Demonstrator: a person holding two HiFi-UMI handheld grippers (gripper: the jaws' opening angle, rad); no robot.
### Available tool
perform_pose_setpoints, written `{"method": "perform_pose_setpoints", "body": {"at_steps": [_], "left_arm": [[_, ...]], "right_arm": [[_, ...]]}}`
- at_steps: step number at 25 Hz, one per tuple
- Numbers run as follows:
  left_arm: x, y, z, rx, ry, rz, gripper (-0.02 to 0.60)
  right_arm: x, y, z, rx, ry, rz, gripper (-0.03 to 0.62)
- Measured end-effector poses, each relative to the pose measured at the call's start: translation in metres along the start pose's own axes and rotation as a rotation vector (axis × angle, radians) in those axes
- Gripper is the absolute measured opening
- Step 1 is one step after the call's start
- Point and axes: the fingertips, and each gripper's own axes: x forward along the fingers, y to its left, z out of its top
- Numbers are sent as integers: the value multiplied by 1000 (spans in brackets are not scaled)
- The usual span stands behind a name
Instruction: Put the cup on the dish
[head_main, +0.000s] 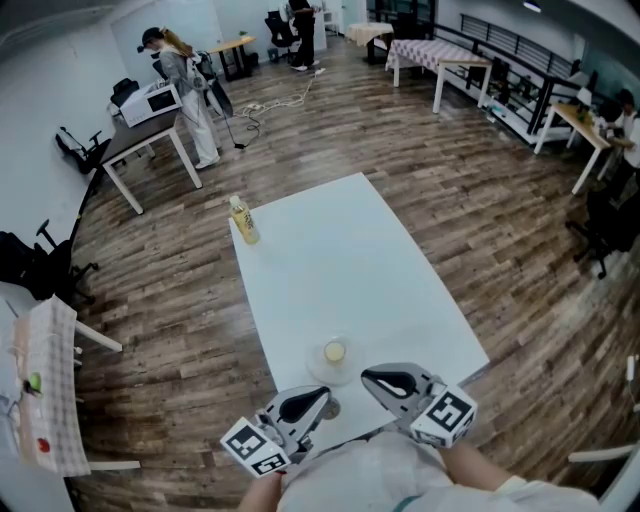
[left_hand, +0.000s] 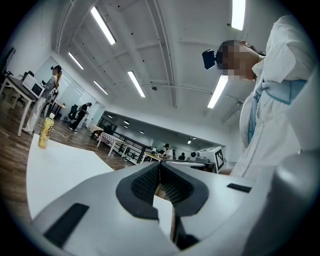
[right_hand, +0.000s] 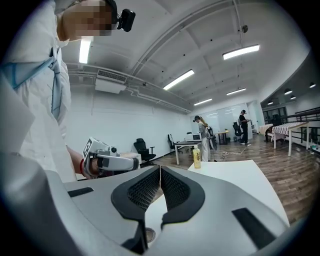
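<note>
Cup, pale yellow, upright on clear dish, close to near edge of white table, about midway along it. Left gripper jaws pressed together, nothing between them; sits at near edge, just left of dish. Right gripper jaws likewise closed and empty, just right of dish, not touching it. Yellow-labelled bottle upright at far left corner, well apart from cup.
</note>
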Motion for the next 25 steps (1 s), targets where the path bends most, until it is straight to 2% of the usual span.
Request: {"method": "perform_pose_setpoints", "body": {"at_steps": [25], "left_arm": [[-2,-2,-3,-9,12,-9,5]], "right_arm": [[2,3,-1,-7,2,2,34]]}}
